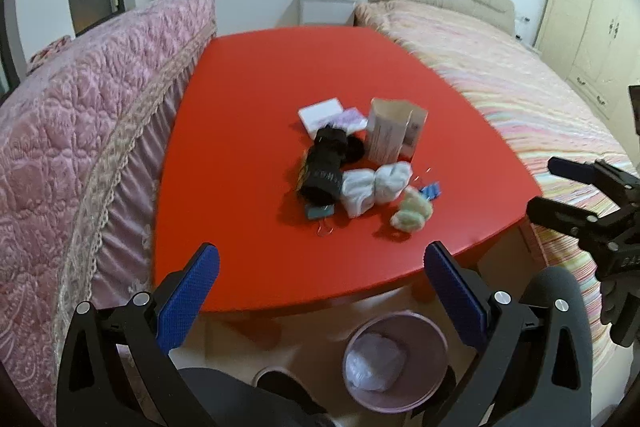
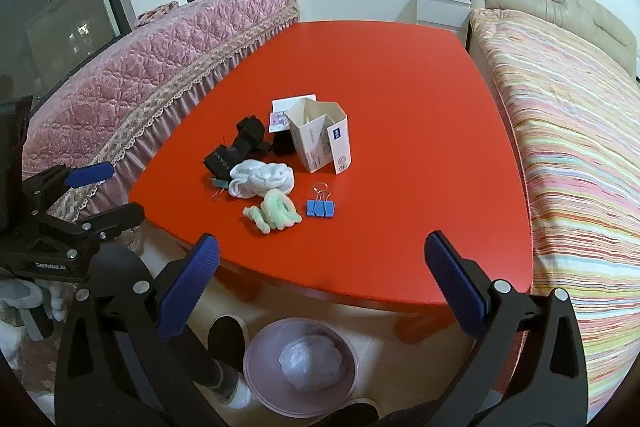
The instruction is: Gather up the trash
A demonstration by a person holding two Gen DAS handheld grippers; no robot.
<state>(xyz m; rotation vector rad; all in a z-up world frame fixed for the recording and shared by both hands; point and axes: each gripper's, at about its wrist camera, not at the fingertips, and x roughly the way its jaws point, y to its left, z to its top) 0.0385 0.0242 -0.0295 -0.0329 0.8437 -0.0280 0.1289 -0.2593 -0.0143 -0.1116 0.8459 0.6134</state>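
Left gripper: jaws spread wide, nothing between them, held above the near edge of the red desk. Right gripper: jaws likewise spread wide and empty, at the same near edge.

The trash lies in one cluster at mid-desk, ahead of both pairs of jaws and well apart from them:
- an opened paper carton, standing upright at the far side;
- a black fabric item to its left;
- a white crumpled wad just nearer, touching the black item;
- a pale green fuzzy piece, nearest the jaws;
- blue binder clips just right of the green piece.

A pink waste bin stands on the floor below the near desk edge, between the jaws in both views, with a crumpled plastic bag inside.
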